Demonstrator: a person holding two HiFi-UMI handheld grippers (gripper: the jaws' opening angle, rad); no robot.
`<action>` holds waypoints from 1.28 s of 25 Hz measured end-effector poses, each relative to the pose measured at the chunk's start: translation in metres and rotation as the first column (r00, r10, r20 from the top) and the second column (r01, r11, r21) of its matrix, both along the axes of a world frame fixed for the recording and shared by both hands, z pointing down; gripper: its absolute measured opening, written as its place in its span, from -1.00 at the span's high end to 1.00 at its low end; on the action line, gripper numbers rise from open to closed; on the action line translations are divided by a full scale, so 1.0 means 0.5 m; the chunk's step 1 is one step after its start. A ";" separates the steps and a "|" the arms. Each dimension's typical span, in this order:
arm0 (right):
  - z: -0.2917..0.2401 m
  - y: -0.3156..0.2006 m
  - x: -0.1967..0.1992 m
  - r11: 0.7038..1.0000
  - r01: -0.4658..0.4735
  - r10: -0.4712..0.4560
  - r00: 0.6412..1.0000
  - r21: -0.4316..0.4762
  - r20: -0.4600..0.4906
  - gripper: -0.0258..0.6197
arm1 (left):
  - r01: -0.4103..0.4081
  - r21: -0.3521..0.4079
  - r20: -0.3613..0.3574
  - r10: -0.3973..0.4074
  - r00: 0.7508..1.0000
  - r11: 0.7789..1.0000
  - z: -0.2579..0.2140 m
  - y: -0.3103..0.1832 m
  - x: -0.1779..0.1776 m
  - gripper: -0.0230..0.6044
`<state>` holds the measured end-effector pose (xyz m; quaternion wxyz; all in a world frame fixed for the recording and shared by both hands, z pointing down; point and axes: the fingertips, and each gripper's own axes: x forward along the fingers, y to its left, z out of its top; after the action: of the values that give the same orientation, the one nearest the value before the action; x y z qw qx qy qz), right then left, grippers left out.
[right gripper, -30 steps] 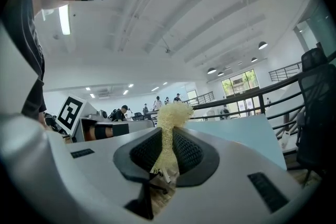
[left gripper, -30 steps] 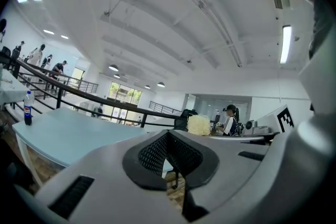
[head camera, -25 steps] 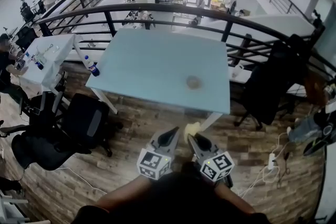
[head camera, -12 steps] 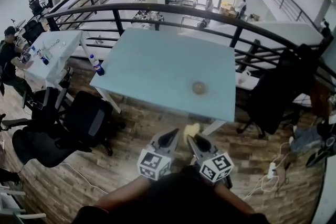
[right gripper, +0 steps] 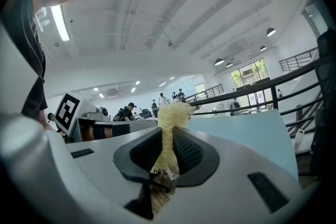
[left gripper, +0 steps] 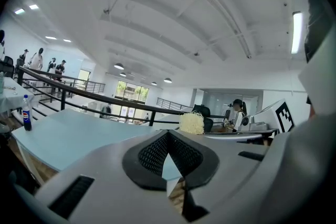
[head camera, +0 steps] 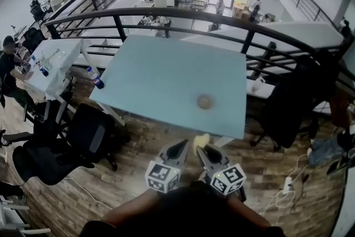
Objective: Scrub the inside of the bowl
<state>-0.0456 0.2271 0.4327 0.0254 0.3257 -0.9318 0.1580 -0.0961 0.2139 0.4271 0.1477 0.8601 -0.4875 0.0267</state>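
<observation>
A small brownish bowl (head camera: 204, 101) sits on the pale blue table (head camera: 155, 75), towards its near right part. Both grippers hover side by side short of the table's near edge, above the wooden floor. My left gripper (head camera: 184, 145) is shut with nothing in it; its closed tips (left gripper: 168, 135) point at the table (left gripper: 63, 136). My right gripper (head camera: 200, 149) is shut on a yellow fibrous scrubber (head camera: 202, 140), whose tuft (right gripper: 170, 113) sticks up between the pads. The left gripper view also catches the scrubber (left gripper: 191, 123) off to the right. Neither gripper view shows the bowl.
A black railing (head camera: 166, 10) curves behind the table. Black office chairs (head camera: 89, 129) stand at the left, with another dark chair (head camera: 288, 100) at the right. A bottle (head camera: 95, 79) stands by the table's left corner. People sit and stand farther back.
The table and bowl have drawn nearer and sit lower in the head view. Both grippers have advanced together towards the table edge, the right one still holding the scrubber.
</observation>
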 end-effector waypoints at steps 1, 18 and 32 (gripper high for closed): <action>0.001 -0.014 0.011 1.000 -0.003 0.003 1.000 0.001 0.001 0.72 | 0.001 -0.005 0.000 -0.001 1.000 1.000 0.005 -0.014 0.010 0.94; 0.005 -0.263 0.269 1.000 -0.015 0.016 0.999 -0.021 0.029 0.72 | -0.005 -0.072 -0.017 0.004 1.000 0.997 0.026 -0.254 0.258 0.94; 0.008 -0.348 0.371 0.998 -0.061 0.062 0.998 -0.007 0.026 0.72 | -0.047 -0.071 -0.015 0.046 0.999 0.996 0.038 -0.343 0.356 0.94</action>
<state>0.1397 0.0530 0.4368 0.0095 0.3520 -0.9211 0.1660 0.0818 0.0423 0.4459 0.1811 0.8655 -0.4651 0.0418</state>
